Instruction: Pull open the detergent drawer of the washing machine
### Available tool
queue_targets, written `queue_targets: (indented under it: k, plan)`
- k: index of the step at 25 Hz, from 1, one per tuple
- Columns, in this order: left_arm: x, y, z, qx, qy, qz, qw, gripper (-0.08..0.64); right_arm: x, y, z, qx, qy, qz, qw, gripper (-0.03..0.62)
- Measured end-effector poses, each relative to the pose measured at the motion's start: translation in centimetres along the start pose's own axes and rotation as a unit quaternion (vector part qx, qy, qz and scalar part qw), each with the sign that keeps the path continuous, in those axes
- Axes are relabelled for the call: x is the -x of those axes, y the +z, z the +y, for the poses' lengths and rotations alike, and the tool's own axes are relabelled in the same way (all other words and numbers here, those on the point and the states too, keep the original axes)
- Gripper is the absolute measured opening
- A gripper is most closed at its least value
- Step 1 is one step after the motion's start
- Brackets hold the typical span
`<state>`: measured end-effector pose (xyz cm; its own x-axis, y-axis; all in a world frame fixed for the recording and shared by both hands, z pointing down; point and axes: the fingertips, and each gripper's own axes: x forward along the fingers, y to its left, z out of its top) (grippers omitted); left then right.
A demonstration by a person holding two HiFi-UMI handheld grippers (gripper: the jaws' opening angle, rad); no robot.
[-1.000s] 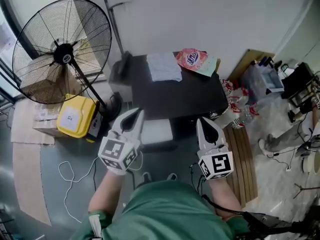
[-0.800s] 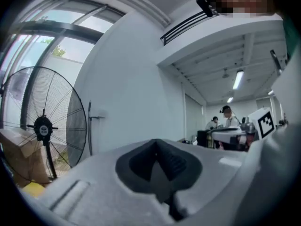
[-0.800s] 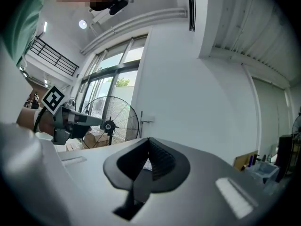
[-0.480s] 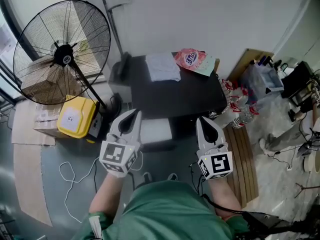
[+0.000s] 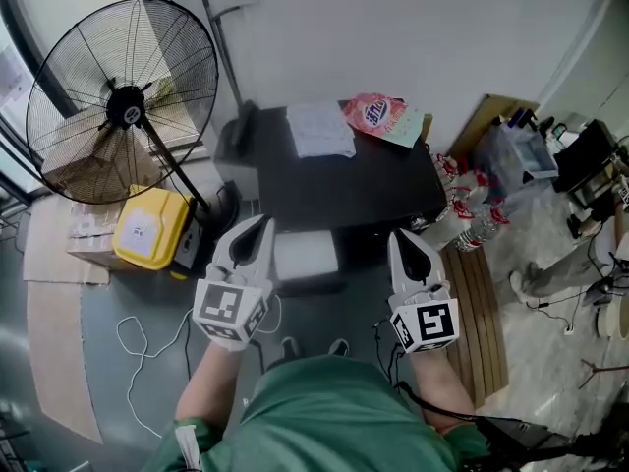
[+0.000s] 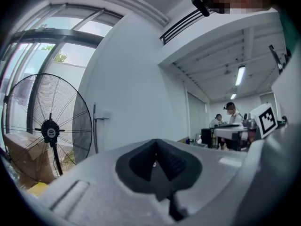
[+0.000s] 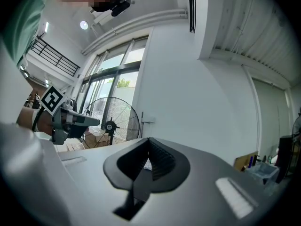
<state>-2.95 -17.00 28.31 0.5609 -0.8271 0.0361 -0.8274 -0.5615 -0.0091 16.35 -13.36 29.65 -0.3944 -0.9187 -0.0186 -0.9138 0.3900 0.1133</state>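
From above, the washing machine point(image 5: 344, 190) shows as a dark-topped box against the wall. A white block, which looks like the detergent drawer point(image 5: 306, 257), juts from its near edge at the left. My left gripper point(image 5: 257, 230) hovers just left of that block, shut and empty. My right gripper point(image 5: 406, 240) is level with the machine's near right corner, also shut with nothing in it. In the left gripper view the left gripper point(image 6: 156, 157) has its pads pressed together. The right gripper point(image 7: 148, 162) looks the same in the right gripper view. Neither touches the machine.
A white cloth point(image 5: 323, 131) and a pink detergent bag point(image 5: 377, 115) lie on the machine's top. A big standing fan point(image 5: 119, 106) and a yellow container point(image 5: 147, 227) are at the left. Bottles point(image 5: 472, 219) and a wooden board point(image 5: 479, 313) are at the right. A white cable point(image 5: 147, 347) lies on the floor.
My left gripper has rolled slightly and drifted a touch to the left. The right gripper has stayed where it was.
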Motion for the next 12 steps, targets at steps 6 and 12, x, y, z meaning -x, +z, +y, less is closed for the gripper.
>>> queue_targets:
  k: [6,12]
  plan:
    - [-0.19,-0.38,0.42,0.029,-0.004,-0.001,0.9996,-0.003,-0.13,-0.22,0.11,-0.002,0.001,0.000,1.000,0.002]
    - [-0.20,-0.52,0.94,0.030,-0.002,0.001,0.9996,-0.003,-0.53,-0.19,0.35,-0.003,0.002,0.004,1.000,0.002]
